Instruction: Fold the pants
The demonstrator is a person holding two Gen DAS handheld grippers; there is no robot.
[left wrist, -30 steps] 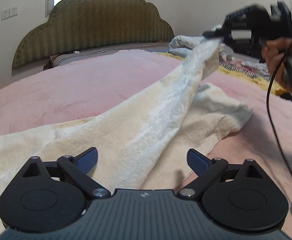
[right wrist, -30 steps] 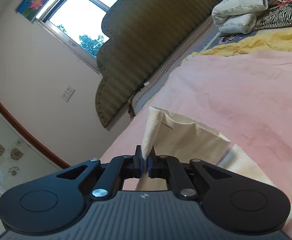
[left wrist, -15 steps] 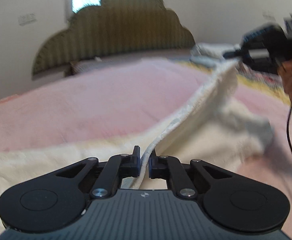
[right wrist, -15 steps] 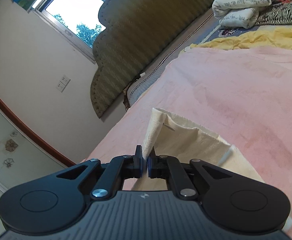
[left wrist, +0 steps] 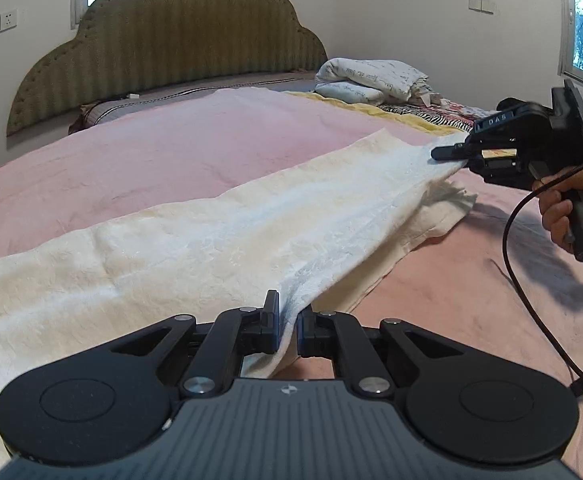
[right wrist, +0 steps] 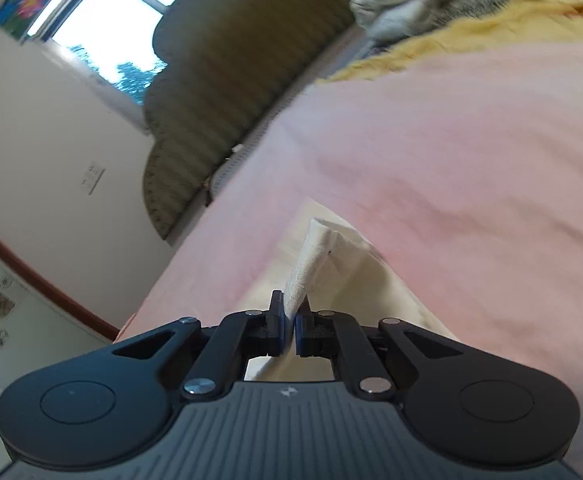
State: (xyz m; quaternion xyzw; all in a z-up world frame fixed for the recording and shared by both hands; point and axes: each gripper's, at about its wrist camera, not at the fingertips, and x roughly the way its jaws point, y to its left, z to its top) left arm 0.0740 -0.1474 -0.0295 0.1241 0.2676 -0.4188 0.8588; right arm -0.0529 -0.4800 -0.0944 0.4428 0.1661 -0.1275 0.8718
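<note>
Cream-white textured pants (left wrist: 219, 240) lie stretched across the pink bedspread (left wrist: 163, 152). My left gripper (left wrist: 288, 330) is shut on the near edge of the pants, the cloth pinched between its jaws. My right gripper (left wrist: 441, 154) shows in the left wrist view at the right, shut on the far end of the same edge and holding it just above the bed. In the right wrist view my right gripper (right wrist: 289, 330) pinches a cream fold of the pants (right wrist: 311, 264), which rises from the jaws over the bed.
A green scalloped headboard (left wrist: 179, 40) stands at the back wall. Folded white bedding (left wrist: 371, 78) and a yellow and patterned blanket (left wrist: 415, 114) lie at the far right of the bed. A black cable (left wrist: 531, 280) hangs from the right gripper.
My left gripper has shut on the pants' near edge. My right gripper has lowered and moved right, drawing the held edge out flatter over the bed.
</note>
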